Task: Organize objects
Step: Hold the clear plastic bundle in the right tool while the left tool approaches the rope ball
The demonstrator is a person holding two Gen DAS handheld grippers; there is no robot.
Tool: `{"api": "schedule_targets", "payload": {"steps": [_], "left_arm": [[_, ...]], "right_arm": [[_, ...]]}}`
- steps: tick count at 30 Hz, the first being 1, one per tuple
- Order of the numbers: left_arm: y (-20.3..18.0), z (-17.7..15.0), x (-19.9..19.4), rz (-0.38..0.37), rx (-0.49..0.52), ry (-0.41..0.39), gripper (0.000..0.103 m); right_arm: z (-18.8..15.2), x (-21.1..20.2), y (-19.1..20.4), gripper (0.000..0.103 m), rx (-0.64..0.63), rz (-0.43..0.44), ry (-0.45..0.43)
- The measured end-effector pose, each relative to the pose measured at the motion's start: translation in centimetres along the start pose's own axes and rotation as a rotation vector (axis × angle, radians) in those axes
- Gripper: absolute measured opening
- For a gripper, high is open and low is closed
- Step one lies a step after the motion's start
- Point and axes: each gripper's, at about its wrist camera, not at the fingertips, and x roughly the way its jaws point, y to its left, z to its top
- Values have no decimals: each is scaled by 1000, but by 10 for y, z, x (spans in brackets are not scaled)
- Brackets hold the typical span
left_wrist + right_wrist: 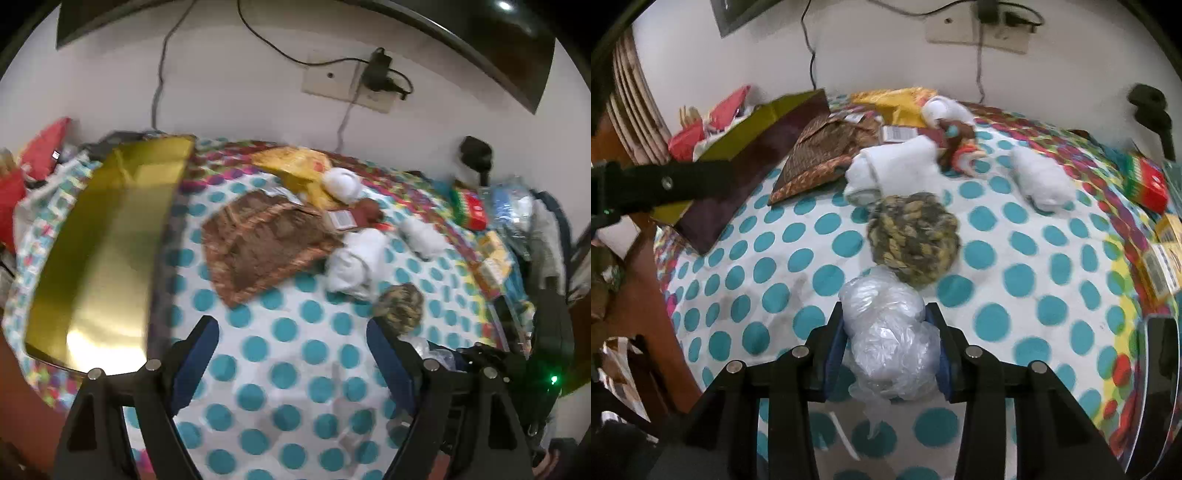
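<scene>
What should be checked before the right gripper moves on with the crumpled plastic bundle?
1. Right gripper clamped on the crumpled plastic bundle: ok, pads press both sides.
2. Left gripper free: ok, jaws wide, nothing between them.
3. Plastic tail clear of the dotted cloth: cannot tell.
4. Braided ball clear of the bundle: not ok, it sits right ahead, close.
5. Gold box ready to take things: cannot tell, no opening shows.
</scene>
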Motion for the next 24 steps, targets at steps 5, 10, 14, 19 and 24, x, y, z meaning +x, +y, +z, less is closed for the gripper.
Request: {"api": "schedule_targets", "payload": {"steps": [5, 10, 14, 19, 24], "left_arm": [[-19, -4, 9, -18, 5, 3, 85], [-60, -10, 31, 92, 155, 64, 85], [-80, -14, 46, 56, 179, 101, 85], [-98, -10, 60, 44, 210, 82, 85], [-104, -8, 76, 21, 199, 101, 85]], "right_arm": [[-13, -21, -22, 39, 40, -33, -33], [-27, -34, -42, 39, 105, -42, -49], [-36, -40, -54, 39, 135, -41, -58], [-43, -45, -63, 39, 156, -16, -68], [-45, -45, -66, 39, 158, -17, -78]]}}
